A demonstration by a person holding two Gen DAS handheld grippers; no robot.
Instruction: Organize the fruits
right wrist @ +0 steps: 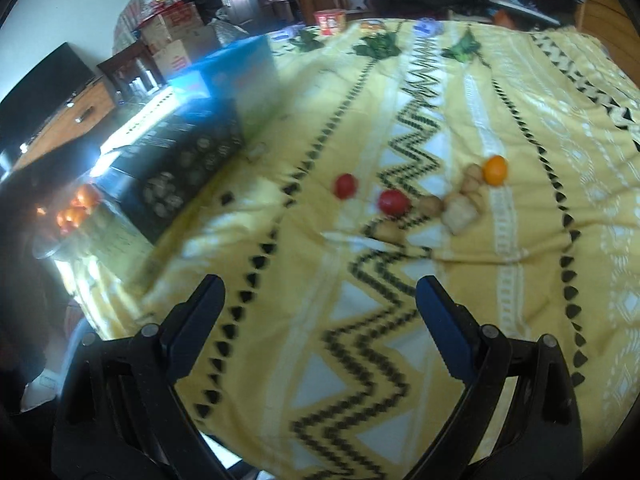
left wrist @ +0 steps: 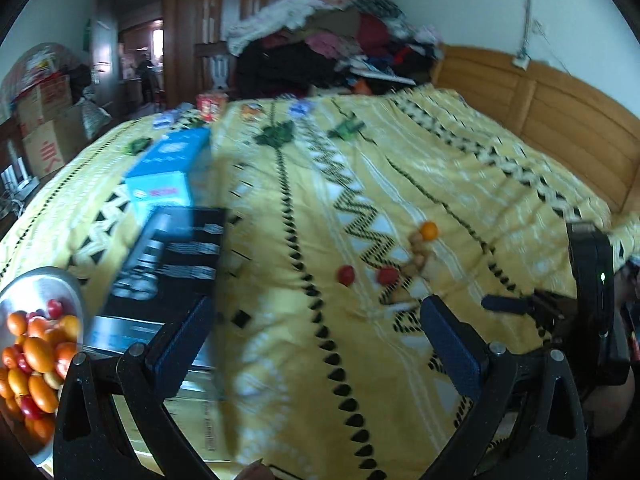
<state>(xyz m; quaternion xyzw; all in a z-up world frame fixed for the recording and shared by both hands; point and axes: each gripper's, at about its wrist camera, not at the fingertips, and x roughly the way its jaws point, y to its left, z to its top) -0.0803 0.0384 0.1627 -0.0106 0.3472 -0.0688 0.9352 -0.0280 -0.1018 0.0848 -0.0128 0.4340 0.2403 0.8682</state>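
Loose fruit lies on the yellow patterned bedspread (right wrist: 520, 128): two red tomatoes (right wrist: 345, 185) (right wrist: 394, 201), an orange fruit (right wrist: 495, 169) and several small tan pieces (right wrist: 460, 210). They also show in the left wrist view, the tomatoes (left wrist: 346, 275) (left wrist: 387, 276) and the orange fruit (left wrist: 429, 231). A metal bowl (left wrist: 60, 284) full of orange and red fruit sits at the far left. My left gripper (left wrist: 316, 328) is open and empty, short of the fruit. My right gripper (right wrist: 320, 304) is open and empty, also short of the fruit; it shows in the left wrist view (left wrist: 520, 304).
A black box (left wrist: 176, 256) and a blue box (left wrist: 172, 168) lie on the bed's left side next to the bowl. Green leafy items (left wrist: 276, 134) and a red tin (left wrist: 211, 106) lie at the far end. A wooden headboard (left wrist: 540, 116) and a clothes pile (left wrist: 332, 44) stand behind.
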